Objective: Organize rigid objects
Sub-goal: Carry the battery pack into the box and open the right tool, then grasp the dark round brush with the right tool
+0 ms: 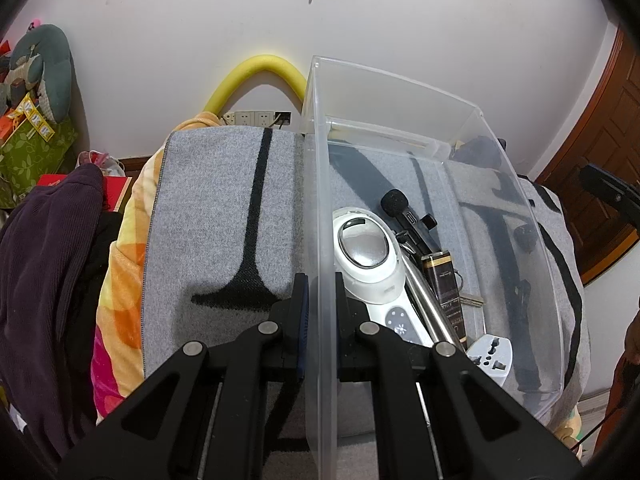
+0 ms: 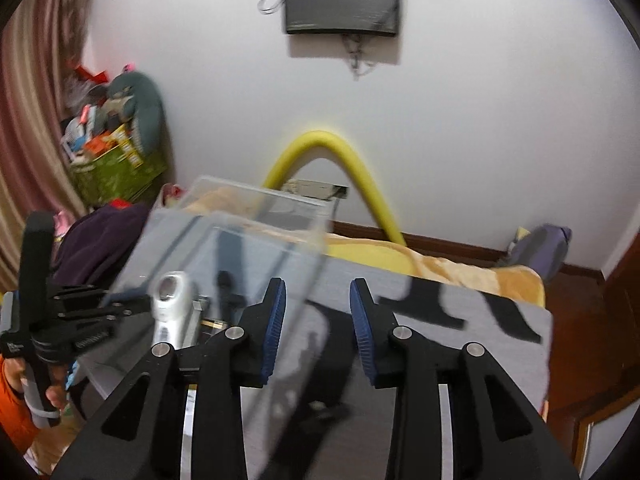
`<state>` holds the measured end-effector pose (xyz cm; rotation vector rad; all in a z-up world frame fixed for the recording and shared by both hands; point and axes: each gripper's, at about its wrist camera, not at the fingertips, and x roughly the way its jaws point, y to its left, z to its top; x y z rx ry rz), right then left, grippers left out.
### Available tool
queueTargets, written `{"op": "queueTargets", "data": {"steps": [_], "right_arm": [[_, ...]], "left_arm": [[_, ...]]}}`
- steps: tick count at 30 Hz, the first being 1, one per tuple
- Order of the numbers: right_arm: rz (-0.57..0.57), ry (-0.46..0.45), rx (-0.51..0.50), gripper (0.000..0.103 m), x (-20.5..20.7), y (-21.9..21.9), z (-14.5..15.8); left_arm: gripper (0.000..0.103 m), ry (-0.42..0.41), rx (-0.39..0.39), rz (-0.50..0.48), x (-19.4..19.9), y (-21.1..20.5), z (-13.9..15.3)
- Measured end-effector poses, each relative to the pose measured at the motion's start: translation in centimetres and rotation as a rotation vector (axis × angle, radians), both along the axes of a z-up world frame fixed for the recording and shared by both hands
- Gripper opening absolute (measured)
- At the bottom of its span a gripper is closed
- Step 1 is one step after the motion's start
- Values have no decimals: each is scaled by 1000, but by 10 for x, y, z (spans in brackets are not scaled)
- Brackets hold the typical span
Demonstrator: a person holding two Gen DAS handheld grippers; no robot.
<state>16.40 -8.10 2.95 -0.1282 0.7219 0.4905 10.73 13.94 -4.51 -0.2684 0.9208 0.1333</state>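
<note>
A clear plastic bin [image 1: 400,92] sits on a grey blanket with black stripes [image 1: 224,208]. In it lie a white handheld device [image 1: 368,256], a black microphone [image 1: 400,208], a dark box with gold trim [image 1: 444,284], a metal rod [image 1: 424,300] and a white plug adapter [image 1: 492,356]. My left gripper [image 1: 320,296] is shut on the bin's left wall. In the right wrist view the bin [image 2: 240,216] is blurred, and its right wall passes between the fingers of my open right gripper [image 2: 318,320]. The left gripper [image 2: 72,320] shows at the left there.
A yellow foam tube [image 1: 260,68] arches against the white wall. A purple garment [image 1: 48,256] and a green box of clutter [image 1: 32,148] lie left of the bed. A screen [image 2: 342,0] hangs on the wall. A wooden door [image 1: 608,140] is at the right.
</note>
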Motion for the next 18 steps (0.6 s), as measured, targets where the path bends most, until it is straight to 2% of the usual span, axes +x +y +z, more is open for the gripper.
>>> {"op": "queueTargets", "data": {"steps": [4, 7, 14, 18], "right_arm": [[-55, 31, -4, 38, 8, -31, -11], [-71, 85, -3, 39, 14, -43, -28], [-54, 193, -57, 39, 28, -45, -77], [-55, 210, -76, 39, 36, -40, -92]], "left_arm": [[9, 1, 0, 1, 0, 1, 0], [9, 3, 0, 2, 0, 2, 0], [9, 8, 5, 2, -1, 1, 0], [9, 11, 7, -1, -2, 0, -1]]}}
